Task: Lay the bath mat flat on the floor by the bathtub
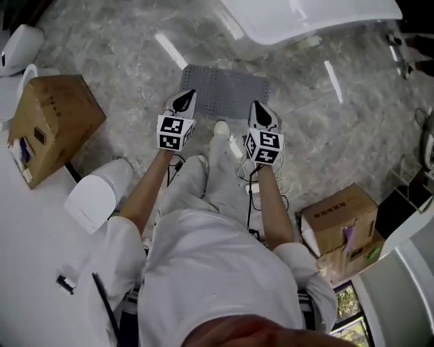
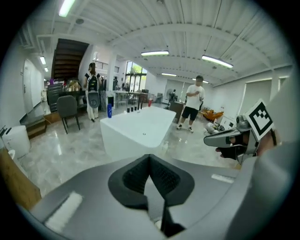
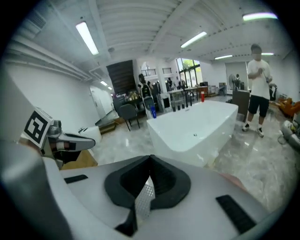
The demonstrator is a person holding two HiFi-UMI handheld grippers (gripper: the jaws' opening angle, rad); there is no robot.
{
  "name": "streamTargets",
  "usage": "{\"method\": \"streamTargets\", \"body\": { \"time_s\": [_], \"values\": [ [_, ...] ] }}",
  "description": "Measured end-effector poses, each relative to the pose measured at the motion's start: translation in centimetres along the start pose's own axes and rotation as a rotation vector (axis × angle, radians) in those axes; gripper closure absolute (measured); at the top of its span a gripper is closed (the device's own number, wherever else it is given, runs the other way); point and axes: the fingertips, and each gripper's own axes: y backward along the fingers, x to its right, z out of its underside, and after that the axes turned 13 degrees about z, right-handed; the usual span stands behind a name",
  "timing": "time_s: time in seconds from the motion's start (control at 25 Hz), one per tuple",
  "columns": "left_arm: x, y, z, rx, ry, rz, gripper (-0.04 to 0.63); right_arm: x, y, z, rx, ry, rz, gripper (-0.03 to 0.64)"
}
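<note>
At 12 o'clock from the person's shoes, head view: one grey dotted mat (image 1: 227,88), spread out over the marble floor (image 1: 122,47) between the gripper tips and the white tub (image 1: 305,20), which sits at 1 o'clock (whether the mat's far edge touches the floor cannot be told). Holding it, near left corner: the left gripper (image 1: 185,98), jaws closed, with a grey strip of mat pinched between its black pads (image 2: 133,178) in its own view. Holding it, near right corner: the right gripper (image 1: 260,108), jaws closed likewise, with a pale dotted strip caught between them. Both forearms reach forward side by side. Surroundings, head view: a cardboard box (image 1: 57,122) at 9 o'clock; a second box (image 1: 339,217) at 4 o'clock; a white rounded object (image 1: 98,193) at 8 o'clock, just beside the person's left leg. Surroundings, left gripper view: the tub at 12 o'clock beyond the jaws; a bystander (image 2: 192,105) in a white top and dark shorts past it at 1 o'clock; another with a backpack (image 2: 92,93) at 11 o'clock, near a dark chair (image 2: 68,110) and stairs (image 2: 69,56).
</note>
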Motion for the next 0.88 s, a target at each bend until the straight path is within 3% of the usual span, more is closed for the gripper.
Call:
{"method": "streamTargets", "body": {
  "time_s": [0.16,0.36,0.64,0.88],
  "values": [
    [3.5,5.0,-9.8,0.140,-0.078,0.021,0.600,-1.3,6.5,-9.7,0.177,0.034,-0.030,0.614],
    [7.7,12.6,-19.0,0.367,-0.215,0.021,0.599,-3.4,14.5,-18.0,0.403,0.087,-0.052,0.614],
    [12.0,21.5,-26.3,0.644,-0.341,0.040,0.600,-7.4,24.3,-25.6,0.678,0.113,-0.059,0.611],
    [12.7,27.2,-30.7,0.776,-0.382,0.032,0.601,-11.3,29.5,-29.6,0.825,0.156,-0.041,0.615]
  ]
}}
